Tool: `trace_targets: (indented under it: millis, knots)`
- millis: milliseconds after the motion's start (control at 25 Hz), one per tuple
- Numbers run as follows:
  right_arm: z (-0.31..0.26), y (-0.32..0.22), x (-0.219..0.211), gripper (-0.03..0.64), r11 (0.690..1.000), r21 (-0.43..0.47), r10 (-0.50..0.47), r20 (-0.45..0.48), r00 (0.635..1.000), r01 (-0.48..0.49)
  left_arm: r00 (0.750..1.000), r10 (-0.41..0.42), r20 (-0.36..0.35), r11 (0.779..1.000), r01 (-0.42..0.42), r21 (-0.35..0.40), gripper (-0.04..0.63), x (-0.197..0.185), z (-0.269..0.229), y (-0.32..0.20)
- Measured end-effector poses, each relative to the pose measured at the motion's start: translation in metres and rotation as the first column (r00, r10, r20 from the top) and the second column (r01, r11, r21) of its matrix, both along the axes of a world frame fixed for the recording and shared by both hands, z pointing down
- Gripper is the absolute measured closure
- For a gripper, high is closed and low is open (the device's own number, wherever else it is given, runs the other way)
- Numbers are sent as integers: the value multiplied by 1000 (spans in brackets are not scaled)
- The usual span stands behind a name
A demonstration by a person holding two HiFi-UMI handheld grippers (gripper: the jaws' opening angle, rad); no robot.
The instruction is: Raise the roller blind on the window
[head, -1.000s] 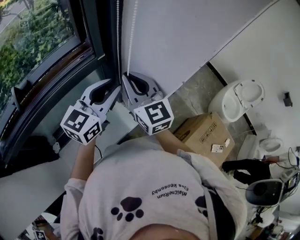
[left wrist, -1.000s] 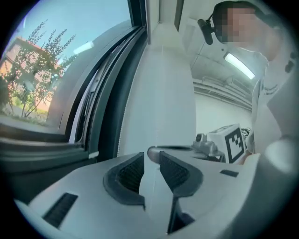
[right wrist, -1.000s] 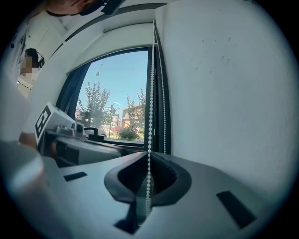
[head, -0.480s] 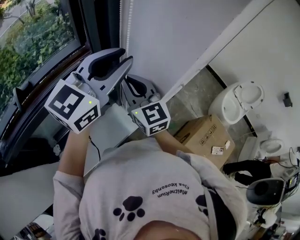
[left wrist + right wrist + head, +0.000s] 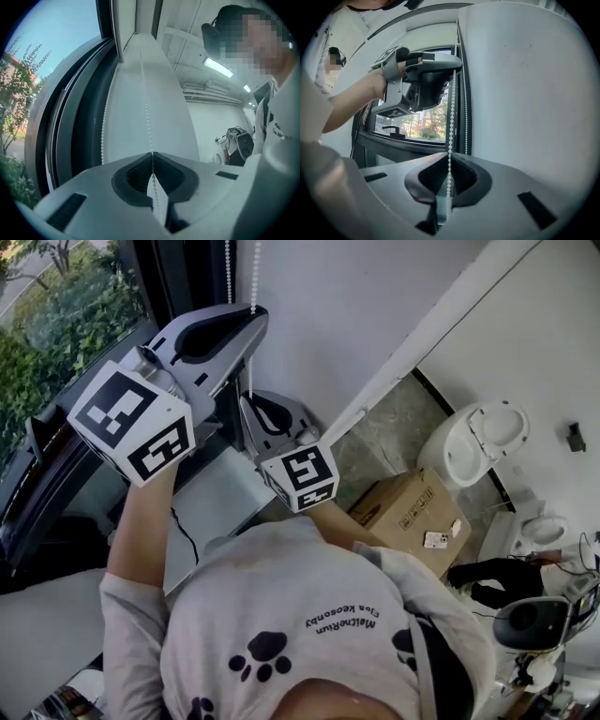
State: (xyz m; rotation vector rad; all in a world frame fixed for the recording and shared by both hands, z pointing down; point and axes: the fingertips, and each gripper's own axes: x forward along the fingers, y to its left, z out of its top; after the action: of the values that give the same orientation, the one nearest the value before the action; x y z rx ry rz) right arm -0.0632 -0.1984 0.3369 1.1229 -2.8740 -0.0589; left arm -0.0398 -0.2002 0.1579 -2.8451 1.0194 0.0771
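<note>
A white bead chain [image 5: 255, 268] hangs in two strands along the white wall beside the dark-framed window [image 5: 66, 324]. My left gripper [image 5: 253, 313] is raised high; its jaws have just been closing and now pinch one strand [image 5: 145, 93] between the pads. Below it, my right gripper [image 5: 247, 399] is shut on the same strand [image 5: 451, 117]. In the right gripper view the left gripper [image 5: 453, 70] sits directly above on the chain. The second strand [image 5: 465, 93] hangs free beside it. The blind's fabric does not show clearly.
The white window ledge [image 5: 216, 502] runs below the grippers. On the floor to the right stand a cardboard box [image 5: 412, 512] and a white toilet [image 5: 478, 442]. Trees show outside the glass.
My left gripper has climbed from beside the right gripper to well above it, and its jaws have gone from open to shut on the chain. The right gripper has stayed put.
</note>
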Motion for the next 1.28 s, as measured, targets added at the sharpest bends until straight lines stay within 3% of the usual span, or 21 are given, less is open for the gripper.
trace_targets:
  millis: [120,520,1000,1280]
  knots:
    - [13,0,2,598,1000,-27,1,-17,1000,-2,1000,-13,23,1000,14,-11,580,0,13,0]
    - [68,2,3,598,996,-94,-13,-84,996,5,1000,-23,5,995,23,-101,580,-5,67,0]
    - [155,3,9,598,958,-286,-30,-157,987,-16,999,-39,-3,968,37,-247,580,-8,154,-5]
    - [181,11,6,598,953,-303,-65,-197,978,2,999,-38,2,960,38,-278,580,-4,181,-3]
